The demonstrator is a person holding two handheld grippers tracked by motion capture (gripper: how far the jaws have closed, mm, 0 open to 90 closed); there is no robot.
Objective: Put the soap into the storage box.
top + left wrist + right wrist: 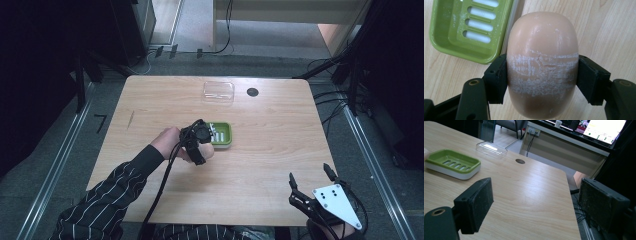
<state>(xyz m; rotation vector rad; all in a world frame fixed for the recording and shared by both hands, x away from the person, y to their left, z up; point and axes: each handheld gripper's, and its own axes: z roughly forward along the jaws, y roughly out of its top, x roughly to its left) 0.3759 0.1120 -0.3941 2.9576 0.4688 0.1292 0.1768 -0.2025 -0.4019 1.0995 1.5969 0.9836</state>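
Pale wood table (260, 165), dim room, left gripper (541, 75) clamping soap bar (542, 50) beside green dish (454, 32); right gripper (534, 202) wide, empty

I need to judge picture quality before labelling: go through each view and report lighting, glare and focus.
High view: the table is evenly lit, its surroundings nearly black. Left gripper view: the soap bar is sharp, with soft glare on its top, beside the green soap dish. Right gripper view: the near jaws are soft, and the monitor is overexposed.

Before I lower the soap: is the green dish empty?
Empty: the green dish shows its bare slotted floor; the soap is outside it, between the left gripper's fingers.
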